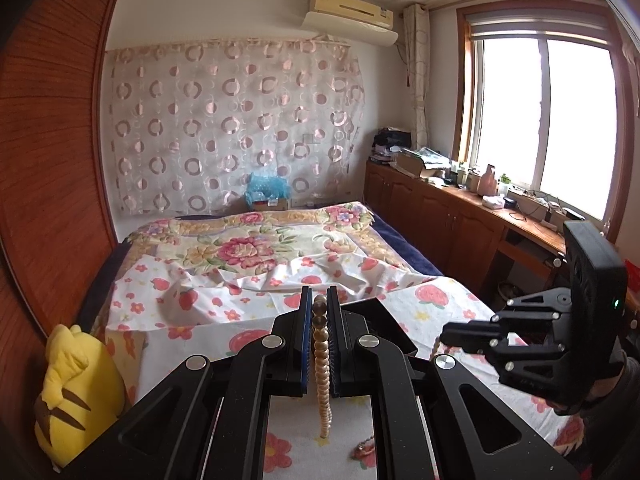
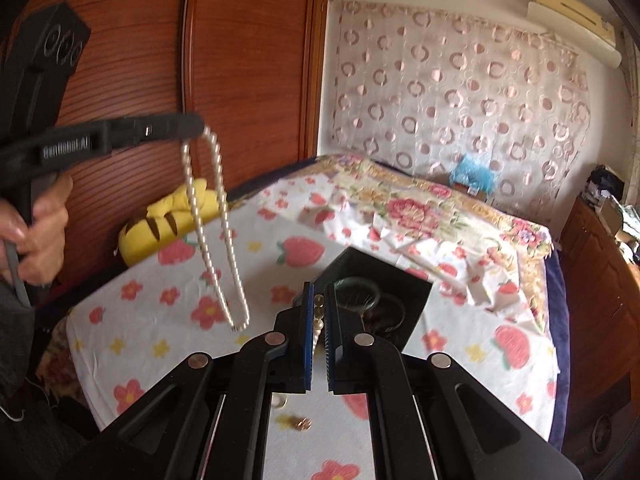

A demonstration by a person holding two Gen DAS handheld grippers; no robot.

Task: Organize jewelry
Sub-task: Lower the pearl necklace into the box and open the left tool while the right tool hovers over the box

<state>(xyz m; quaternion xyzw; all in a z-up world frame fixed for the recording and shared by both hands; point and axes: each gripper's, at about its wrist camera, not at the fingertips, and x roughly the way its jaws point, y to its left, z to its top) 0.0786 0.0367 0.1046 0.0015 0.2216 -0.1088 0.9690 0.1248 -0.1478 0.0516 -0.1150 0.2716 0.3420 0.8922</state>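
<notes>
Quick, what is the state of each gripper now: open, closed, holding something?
Left gripper: closed on the pearl necklace.
Right gripper: closed on the other end of that necklace.

My right gripper [image 2: 319,300] hides part of the black box [image 2: 416,292], so I see only slices of the bangles [image 2: 370,294] inside. My left hand [image 2: 40,224] blurs at the edge. The small gold trinket [image 2: 301,423] is too tiny to identify.

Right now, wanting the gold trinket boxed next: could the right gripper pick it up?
Probably not yet: the right gripper has its fingers shut on beads. The trinket itself lies uncovered on the cloth just below.
</notes>
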